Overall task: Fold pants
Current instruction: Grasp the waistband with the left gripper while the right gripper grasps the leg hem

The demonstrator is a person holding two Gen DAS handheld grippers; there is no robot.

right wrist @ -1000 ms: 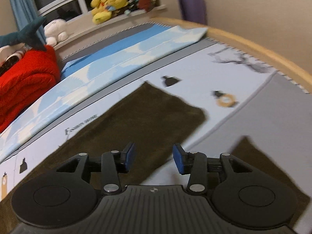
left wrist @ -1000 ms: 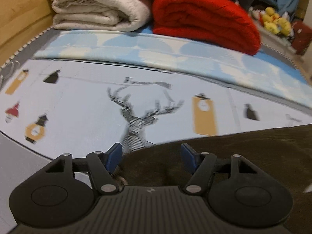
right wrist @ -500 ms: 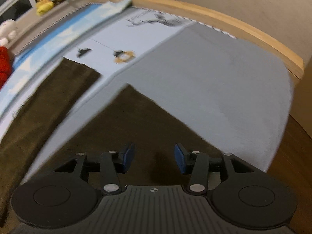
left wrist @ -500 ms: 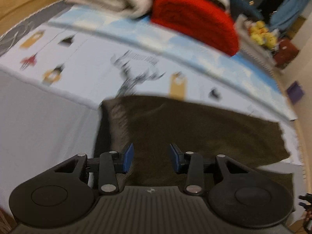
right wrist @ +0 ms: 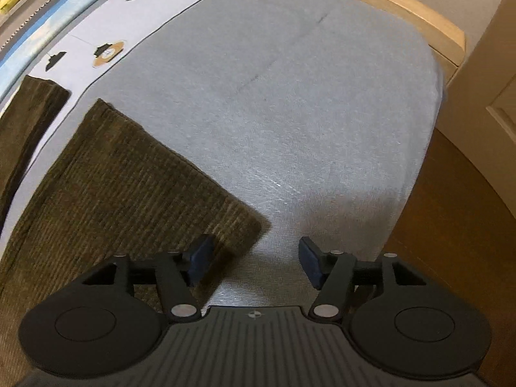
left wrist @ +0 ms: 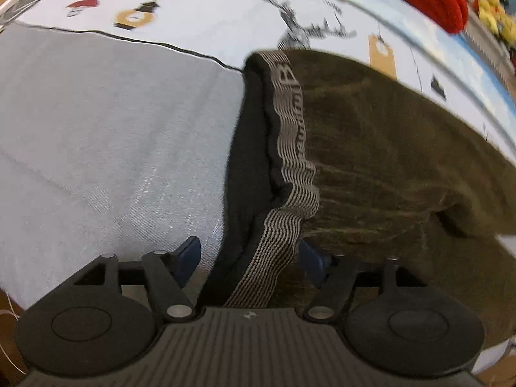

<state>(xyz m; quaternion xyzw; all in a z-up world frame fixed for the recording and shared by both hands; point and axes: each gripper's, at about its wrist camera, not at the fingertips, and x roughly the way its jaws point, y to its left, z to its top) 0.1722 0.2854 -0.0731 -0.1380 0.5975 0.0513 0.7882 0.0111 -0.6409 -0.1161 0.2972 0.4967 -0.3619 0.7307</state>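
While the dark olive corduroy pants (left wrist: 387, 148) lie spread flat on the bed (left wrist: 113, 129), with both legs stretched away from the waist, the step in hand is judged to be the gripping of the near edge at both ends for a lengthwise fold. The left gripper (left wrist: 250, 259) is held with its jaws wide, and the striped elastic waistband (left wrist: 290, 148) runs between them, so the near corner of the waist is straddled but not yet pinched. The right gripper (right wrist: 254, 259) is likewise held wide open at the hem corner of the nearer leg (right wrist: 129, 174); its left pad is seen over the cloth, its right pad over bare grey sheet, and nothing is held.

For a clean fold, both layers of the waistband should be taken together, deep enough that the elastic cannot slip out. The right jaws would be better shifted slightly left, so that the hem corner is fully enclosed before closing. Both ends should then be lifted together and the cloth kept taut.

Lettering is woven into the waistband, beginning with what looks like a large "B"; the rest cannot be read through the blur. A line of script is printed on the patterned sheet near the deer (left wrist: 306, 29), but it is illegible.
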